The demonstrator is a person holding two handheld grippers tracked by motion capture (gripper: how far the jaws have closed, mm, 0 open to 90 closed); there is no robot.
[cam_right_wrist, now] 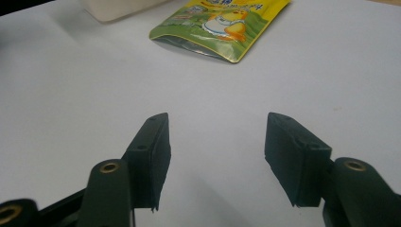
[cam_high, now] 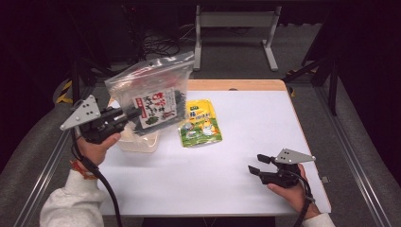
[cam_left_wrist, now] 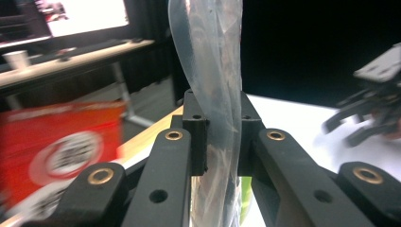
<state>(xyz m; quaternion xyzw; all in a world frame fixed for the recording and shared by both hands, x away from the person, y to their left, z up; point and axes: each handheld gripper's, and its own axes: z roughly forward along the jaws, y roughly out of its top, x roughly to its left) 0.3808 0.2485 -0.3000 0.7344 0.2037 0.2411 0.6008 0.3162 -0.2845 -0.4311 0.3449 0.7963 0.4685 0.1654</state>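
Above table [cam_high: 246,142], bag [cam_high: 153,97] between left gripper [cam_high: 135,113] fingers [cam_left_wrist: 196,137].

The left gripper [cam_high: 134,113] is raised at the left, jaws clamped together (pinching a thin film); the right gripper [cam_high: 259,164] sits low, jaws spread apart.

glossy clear plastic bag [cam_high: 151,90], matt table [cam_high: 246,142]

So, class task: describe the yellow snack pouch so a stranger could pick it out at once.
Start at the white table. Near its middle, right of the pale tub, the yellow pouch lies flat. Unlike the clear seaweed bag held up in the left claw, it is opaque, with a cartoon on it.
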